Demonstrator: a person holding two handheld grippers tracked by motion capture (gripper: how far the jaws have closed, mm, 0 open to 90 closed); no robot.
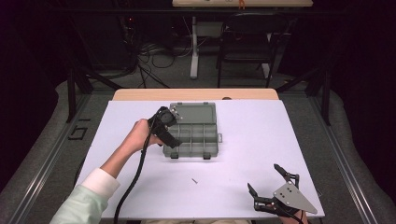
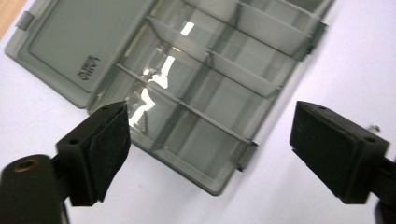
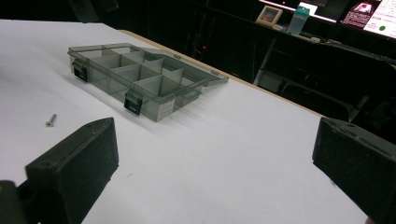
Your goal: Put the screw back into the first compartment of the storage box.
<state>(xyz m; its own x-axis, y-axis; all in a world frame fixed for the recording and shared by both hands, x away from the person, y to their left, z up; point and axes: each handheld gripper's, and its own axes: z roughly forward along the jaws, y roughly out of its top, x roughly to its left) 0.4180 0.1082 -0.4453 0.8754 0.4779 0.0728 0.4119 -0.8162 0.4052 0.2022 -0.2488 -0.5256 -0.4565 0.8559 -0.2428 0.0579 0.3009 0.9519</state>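
While empty, left claw [image 2: 208, 149] above organizer box [image 2: 196, 88].

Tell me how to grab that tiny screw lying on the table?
I'd pinch the screw across its thin shaft, coming straight down from above. It lies flat on the white table with bare space all round, so the jaws can likely close on both sides. The open right gripper looks closest.

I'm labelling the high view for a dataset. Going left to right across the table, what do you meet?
The person's sleeve, the hand holding the open left claw, the open grey compartment box, the small screw on the white table, the open right claw.
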